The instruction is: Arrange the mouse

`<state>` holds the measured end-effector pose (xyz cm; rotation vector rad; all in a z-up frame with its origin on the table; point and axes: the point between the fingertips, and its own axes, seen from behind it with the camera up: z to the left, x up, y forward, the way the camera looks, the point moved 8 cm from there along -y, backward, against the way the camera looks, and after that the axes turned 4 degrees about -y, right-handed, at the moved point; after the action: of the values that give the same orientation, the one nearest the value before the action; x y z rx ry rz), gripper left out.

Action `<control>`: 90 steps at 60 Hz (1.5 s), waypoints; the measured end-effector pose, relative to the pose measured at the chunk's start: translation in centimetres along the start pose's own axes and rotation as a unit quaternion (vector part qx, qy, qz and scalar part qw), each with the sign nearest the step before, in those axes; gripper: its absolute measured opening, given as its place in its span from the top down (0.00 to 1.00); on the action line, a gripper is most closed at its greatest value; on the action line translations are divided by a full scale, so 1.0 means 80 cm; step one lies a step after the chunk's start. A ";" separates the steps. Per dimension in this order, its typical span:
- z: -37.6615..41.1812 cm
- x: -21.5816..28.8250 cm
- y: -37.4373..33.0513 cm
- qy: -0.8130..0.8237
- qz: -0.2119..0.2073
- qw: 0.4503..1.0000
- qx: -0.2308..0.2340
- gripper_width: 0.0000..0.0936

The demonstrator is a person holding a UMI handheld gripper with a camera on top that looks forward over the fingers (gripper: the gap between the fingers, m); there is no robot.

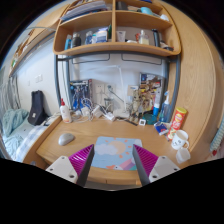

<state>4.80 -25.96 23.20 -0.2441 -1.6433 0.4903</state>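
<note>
A small grey mouse lies on the wooden desk, off to the left of my fingers and apart from them. A colourful mouse mat with a pastel picture lies on the desk between and just ahead of my fingers. My gripper hovers above the desk's near edge, its fingers open with the magenta pads wide apart and nothing held.
A white mug and an orange canister stand at the desk's right end. Bottles, boxes and small items crowd the back of the desk under a wooden shelf. A bed with a dark bag lies to the left.
</note>
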 end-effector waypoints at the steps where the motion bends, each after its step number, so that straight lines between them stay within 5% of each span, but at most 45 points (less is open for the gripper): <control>1: 0.004 -0.003 0.002 0.000 0.002 1.000 0.002 0.18; 26: 0.217 -0.079 0.115 0.006 0.065 0.994 0.085 0.18; 45: 0.339 -0.080 0.240 0.024 0.095 0.992 0.073 0.18; 77: 0.406 -0.049 0.383 -0.002 0.113 0.993 0.039 0.19; 90: 0.418 -0.040 0.403 -0.016 0.113 0.993 0.031 0.43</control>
<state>-31.62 -4.60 3.59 -0.3809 -1.6362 0.7186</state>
